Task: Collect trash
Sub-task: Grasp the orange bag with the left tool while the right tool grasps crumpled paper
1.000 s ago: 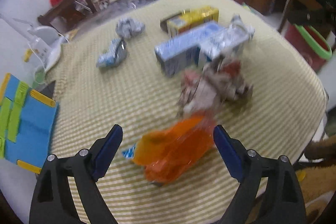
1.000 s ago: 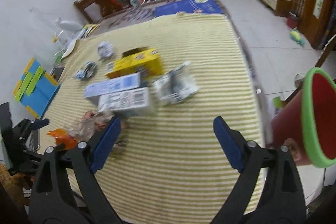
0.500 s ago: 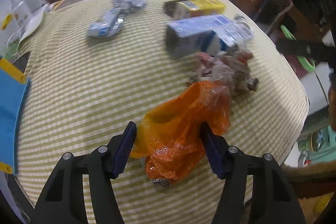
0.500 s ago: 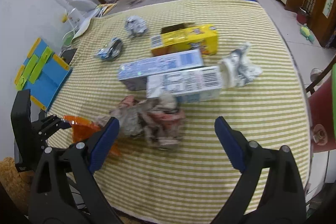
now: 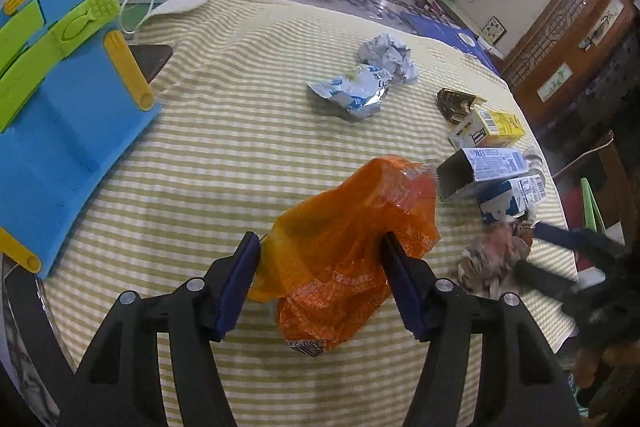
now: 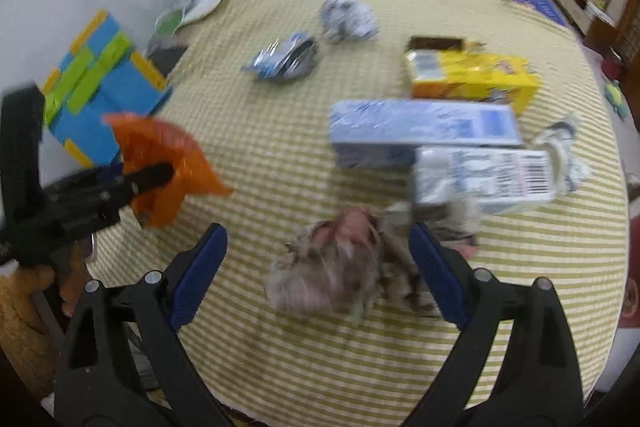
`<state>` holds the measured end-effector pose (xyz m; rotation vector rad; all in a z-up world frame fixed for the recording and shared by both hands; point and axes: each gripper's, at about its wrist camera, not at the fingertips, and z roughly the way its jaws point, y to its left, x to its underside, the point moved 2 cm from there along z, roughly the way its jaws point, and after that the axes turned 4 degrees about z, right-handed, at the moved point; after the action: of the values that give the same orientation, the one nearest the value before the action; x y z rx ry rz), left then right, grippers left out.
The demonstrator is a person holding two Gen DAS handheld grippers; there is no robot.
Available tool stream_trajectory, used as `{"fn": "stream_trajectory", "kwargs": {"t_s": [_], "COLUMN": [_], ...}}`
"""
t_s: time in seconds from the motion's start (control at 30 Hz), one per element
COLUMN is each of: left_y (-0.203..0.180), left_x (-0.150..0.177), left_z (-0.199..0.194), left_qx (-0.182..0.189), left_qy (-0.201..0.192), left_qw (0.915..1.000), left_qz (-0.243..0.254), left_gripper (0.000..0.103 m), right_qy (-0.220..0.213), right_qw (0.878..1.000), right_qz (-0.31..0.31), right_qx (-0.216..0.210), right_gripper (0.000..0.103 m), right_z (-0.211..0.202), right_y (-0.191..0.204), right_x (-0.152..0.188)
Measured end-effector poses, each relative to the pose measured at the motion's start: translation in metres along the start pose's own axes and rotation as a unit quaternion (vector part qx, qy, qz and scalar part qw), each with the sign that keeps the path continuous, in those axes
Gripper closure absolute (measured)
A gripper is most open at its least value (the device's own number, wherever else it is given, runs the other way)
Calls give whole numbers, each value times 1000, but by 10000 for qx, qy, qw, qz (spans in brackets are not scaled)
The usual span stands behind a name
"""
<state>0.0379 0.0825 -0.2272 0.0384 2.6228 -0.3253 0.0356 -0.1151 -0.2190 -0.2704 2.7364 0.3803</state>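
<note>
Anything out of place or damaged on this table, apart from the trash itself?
A dark phone lies half tucked under the blue and green toy board by the wall. The blue carton lies on its side, one end torn open.

- Your surface [image 5: 224, 147] wears olive-and-cream stripes.
- The bag [image 5: 352, 247] in your left gripper [image 5: 320, 283] is translucent orange.
- Both grippers carry blue pads [image 6: 198, 271] on black arms.
- One carton [image 6: 472, 81] is yellow, another [image 6: 420, 131] pale blue.
- The crumpled wad [image 6: 344, 267] is pinkish-grey.

Both views close above the striped tablecloth [image 5: 224, 147], facing steeply down; shared: orange bag [image 5: 348, 251], cartons [image 6: 424, 131], crumpled wrappers [image 6: 348, 15].
</note>
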Motion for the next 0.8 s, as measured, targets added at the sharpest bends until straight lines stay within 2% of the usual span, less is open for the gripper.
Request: {"fn": "stream_trajectory", "kwargs": {"t_s": [0.13,0.2,0.23,0.27,0.33,0.37,0.47,0.67,0.8], "left_y": [-2,-2,-3,-3,-4,-4,-7,-22,-38], "left_x": [0,0,0,0,-2,-3,-6,-13,-20], "left_z": [-2,-2,-2,-2,-2,-1,-1,0,3], "left_qx": [29,44,47,42,41,36,40,85,141], "left_qy": [-1,-3,-6,-15,-26,-39,-80,-145,-139], "left_qw": [10000,10000,10000,10000,10000,10000,10000,9998,9995], "left_qz": [40,53,60,64,58,51,9,108,251], "left_gripper": [43,43,43,43,43,43,43,43,43], "right_qy": [373,419,413,413,463,434,168,-659,-997], "right_qw": [9991,9989,9990,9990,9989,9991,9998,9975,9943], "right_qz": [25,70,41,11,2,12,35,41,218], "right_qx": [193,180,181,170,67,24,-96,-243,-311], "right_gripper": [12,12,16,33,58,62,65,66,66], "right_z": [21,24,24,25,25,24,9,-39,-60], "right_y": [-3,-6,-6,-5,-3,-3,-4,-6,-18], "right_x": [8,11,12,13,14,14,10,0,-2]}}
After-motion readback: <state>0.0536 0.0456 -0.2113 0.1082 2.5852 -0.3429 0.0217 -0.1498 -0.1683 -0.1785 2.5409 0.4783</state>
